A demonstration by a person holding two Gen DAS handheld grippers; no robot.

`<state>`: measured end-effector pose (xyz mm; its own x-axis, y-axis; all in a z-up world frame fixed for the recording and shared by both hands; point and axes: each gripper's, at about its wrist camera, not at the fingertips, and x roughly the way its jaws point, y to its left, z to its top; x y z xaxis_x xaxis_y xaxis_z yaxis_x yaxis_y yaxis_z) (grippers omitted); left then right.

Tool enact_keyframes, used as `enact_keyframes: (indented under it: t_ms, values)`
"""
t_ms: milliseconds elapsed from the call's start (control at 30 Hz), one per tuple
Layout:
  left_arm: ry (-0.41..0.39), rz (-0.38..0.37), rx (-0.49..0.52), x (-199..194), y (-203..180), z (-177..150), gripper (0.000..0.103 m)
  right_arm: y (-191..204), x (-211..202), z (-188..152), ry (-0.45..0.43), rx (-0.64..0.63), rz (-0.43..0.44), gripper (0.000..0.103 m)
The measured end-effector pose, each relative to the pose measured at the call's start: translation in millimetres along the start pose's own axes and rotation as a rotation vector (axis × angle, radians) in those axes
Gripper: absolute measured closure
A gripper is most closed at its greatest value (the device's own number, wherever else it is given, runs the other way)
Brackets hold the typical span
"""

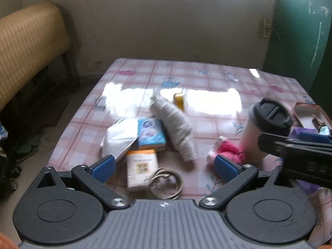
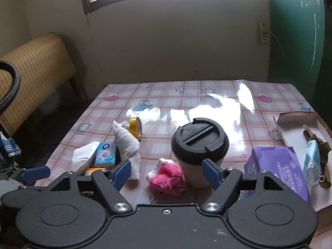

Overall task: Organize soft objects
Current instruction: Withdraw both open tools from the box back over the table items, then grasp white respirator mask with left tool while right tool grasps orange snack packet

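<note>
Left wrist view: the left tool (image 1: 165, 166) is hanging with its blue pads spread wide and nothing between them. Just ahead of it on the pink checked oilcloth desk (image 1: 207, 78) a rolled grey knitted cloth (image 1: 178, 128) is lying on its side. It looks light and squashy, so a pinch across its thick middle should hold. By the right pad a fluffy pink plush toy (image 1: 228, 149) is sitting, just as soft and easy to crush. Nearer the left pad are a blue tissue packet (image 1: 150, 132), a crumpled white paper wrapper (image 1: 117, 139), a small white sachet with an orange band (image 1: 141, 167) and a coiled grey cord (image 1: 166, 183), crowding the approach.

Right wrist view: the right tool (image 2: 167, 171) is also gaping wide, gripping nothing, with the pink plush toy (image 2: 167, 179) lying directly between its pads. Touching the toy's far side, a pale cup with a black plastic lid (image 2: 199, 141) is standing upright; I judge it likely to tip if nudged. Beyond the left pad the grey cloth (image 2: 127, 143) is leaning by a yellow tape roll (image 2: 136, 127). Off the right pad a purple soft-pack of wipes (image 2: 278, 168) is lying beside an open cardboard box (image 2: 294, 128).
</note>
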<state>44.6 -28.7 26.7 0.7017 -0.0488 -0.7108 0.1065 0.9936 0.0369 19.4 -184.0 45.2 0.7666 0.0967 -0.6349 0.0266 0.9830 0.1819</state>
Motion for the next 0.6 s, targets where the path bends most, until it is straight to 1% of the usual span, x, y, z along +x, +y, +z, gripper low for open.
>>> enact_keyframes:
  t_ms: [67, 167, 267, 400, 533, 600]
  values:
    - [0.011, 0.011, -0.016, 4, 10, -6, 0.000, 2, 1, -7, 0.002, -0.005, 0.015, 0.014]
    - [0.029, 0.036, -0.039, 13, 26, -12, 0.000, 6, 10, -21, 0.038, -0.032, 0.015, 0.014]
    - [0.044, 0.072, -0.066, 24, 46, -17, 0.000, 7, 19, -33, 0.072, -0.023, 0.035, 0.014]
    - [0.048, 0.092, -0.110, 40, 68, -17, 0.000, 10, 27, -45, 0.098, -0.020, 0.066, 0.014]
    - [0.045, 0.099, -0.084, 58, 76, -10, 0.000, 19, 34, -54, 0.113, -0.035, 0.109, 0.014]
    - [0.049, 0.106, -0.088, 67, 80, -7, 0.000, 25, 36, -57, 0.117, -0.052, 0.120, 0.014]
